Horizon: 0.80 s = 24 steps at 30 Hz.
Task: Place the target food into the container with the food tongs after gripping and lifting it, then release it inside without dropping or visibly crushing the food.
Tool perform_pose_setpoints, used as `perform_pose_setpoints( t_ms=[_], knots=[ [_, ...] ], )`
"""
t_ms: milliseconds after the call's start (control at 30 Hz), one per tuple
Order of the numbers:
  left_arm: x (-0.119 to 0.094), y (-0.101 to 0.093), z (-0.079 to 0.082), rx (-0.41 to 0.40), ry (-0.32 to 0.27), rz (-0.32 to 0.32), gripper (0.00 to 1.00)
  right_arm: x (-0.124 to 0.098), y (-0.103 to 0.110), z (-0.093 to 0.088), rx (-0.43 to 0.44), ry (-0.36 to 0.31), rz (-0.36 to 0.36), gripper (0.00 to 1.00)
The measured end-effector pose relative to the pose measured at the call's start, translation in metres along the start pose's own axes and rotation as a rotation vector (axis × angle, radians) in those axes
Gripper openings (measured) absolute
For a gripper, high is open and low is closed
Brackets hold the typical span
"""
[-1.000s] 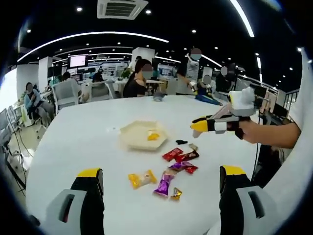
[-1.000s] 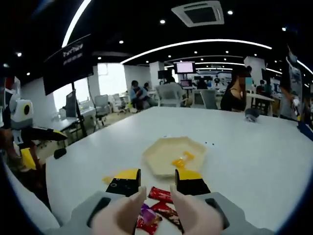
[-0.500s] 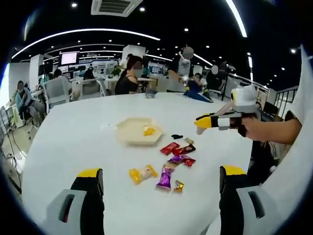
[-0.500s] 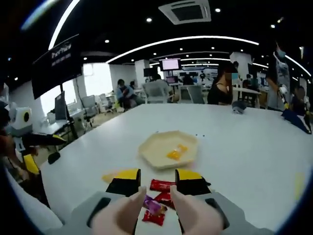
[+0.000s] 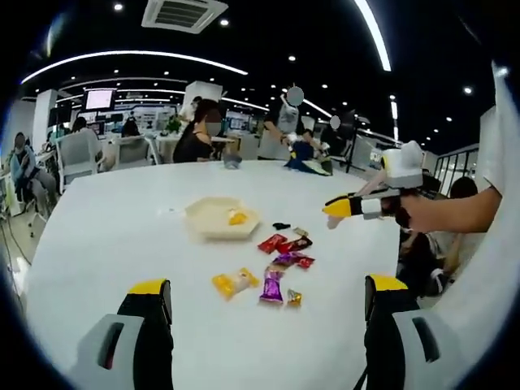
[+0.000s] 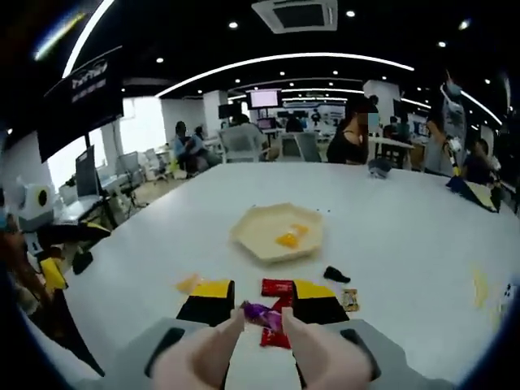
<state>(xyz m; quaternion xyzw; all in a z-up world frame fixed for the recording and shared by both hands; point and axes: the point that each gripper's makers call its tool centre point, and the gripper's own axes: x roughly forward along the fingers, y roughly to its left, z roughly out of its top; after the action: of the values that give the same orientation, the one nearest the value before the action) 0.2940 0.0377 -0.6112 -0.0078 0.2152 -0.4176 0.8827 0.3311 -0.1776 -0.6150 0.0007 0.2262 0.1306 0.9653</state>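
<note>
White round table (image 5: 122, 244) carries a cream hexagonal tray (image 5: 221, 218) with one small yellow-orange sweet (image 5: 237, 217) lying inside it, and a loose scatter of wrapped candies just beside the tray toward the camera: two red wrappers (image 5: 284, 243), a purple wrapper (image 5: 271, 286), a small gold piece (image 5: 294, 298), and a yellow wrapped candy (image 5: 234, 282) a little apart on the left of the group. A small black object (image 6: 336, 275) lies on the table near the tray; cannot tell what it is. Left hand-held gripper (image 5: 264, 302) hangs above the near table edge, jaws spread wide, nothing between them. Right hand-held gripper (image 6: 263, 299) sits low over the candy pile with its yellow-tipped jaws set narrowly apart, a purple wrapper (image 6: 262, 313) and red wrapper (image 6: 277, 287) showing in the gap; cannot tell whether the jaws are actually pinching anything. The pale tongs-like arms at the bottom of the right gripper view look like the tongs the task means, though that's a guess. Handling judgement: these candies look light, crinkly and slick in foil or plastic wrap, so likely to slip or skate on the smooth table; contents probably soft enough to dent under a hard squeeze. Best hold is across the body middle, not the twisted wrapper ends, with light pressure. The tray rim looks low, so release can be close to its floor.
</note>
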Motion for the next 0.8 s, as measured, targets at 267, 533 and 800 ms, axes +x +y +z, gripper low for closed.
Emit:
perform_pose_setpoints(
  t_ms=[267, 533, 800],
  knots=[
    [0.006, 0.002, -0.004, -0.050, -0.069, -0.034, 0.99, -0.013, -0.001, -0.003, -0.012, 0.028, -0.043, 0.26],
    [0.012, -0.003, -0.008, -0.062, -0.062, -0.031, 0.99, -0.028, -0.012, -0.014, -0.046, 0.064, -0.054, 0.26],
    [0.028, -0.012, -0.001, -0.058, -0.038, 0.019, 0.99, -0.030, -0.043, -0.010, -0.072, 0.038, -0.021, 0.26]
  ],
)
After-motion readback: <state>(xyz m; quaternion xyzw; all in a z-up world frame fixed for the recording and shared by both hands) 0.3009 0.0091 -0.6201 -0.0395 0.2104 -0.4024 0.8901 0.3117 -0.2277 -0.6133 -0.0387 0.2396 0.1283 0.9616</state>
